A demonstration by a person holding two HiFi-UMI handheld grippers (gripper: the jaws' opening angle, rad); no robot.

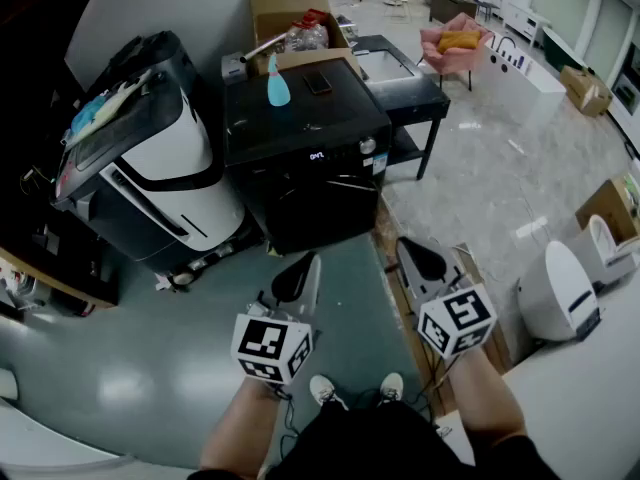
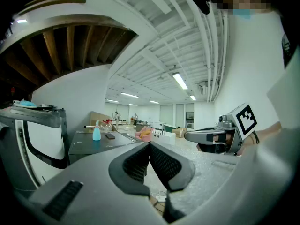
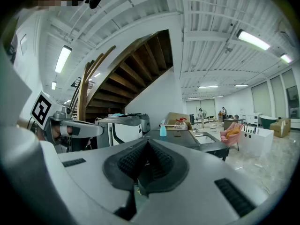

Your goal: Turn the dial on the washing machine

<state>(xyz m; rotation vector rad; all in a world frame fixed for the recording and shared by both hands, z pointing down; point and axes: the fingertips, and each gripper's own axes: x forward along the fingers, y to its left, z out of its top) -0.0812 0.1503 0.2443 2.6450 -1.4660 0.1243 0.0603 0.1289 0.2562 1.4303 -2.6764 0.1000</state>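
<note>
The black washing machine [image 1: 300,158] stands ahead of me on the grey floor. Its small round dial [image 1: 368,146] sits at the right end of the front panel, beside a lit display. My left gripper [image 1: 297,278] and right gripper [image 1: 424,261] are held low in front of it, well short of the panel and touching nothing. Both are shut and empty. In the left gripper view the left gripper [image 2: 150,145] has its pads together, with the right gripper [image 2: 206,136] alongside. The right gripper view shows the right gripper [image 3: 147,145] closed too, the machine's top [image 3: 173,137] beyond it.
A blue spray bottle [image 1: 277,83] and a phone [image 1: 318,83] lie on the machine's top. A white and black appliance [image 1: 150,158] stands at its left, a low black table [image 1: 405,93] at its right, a cardboard box [image 1: 290,18] behind. White devices [image 1: 560,288] sit right.
</note>
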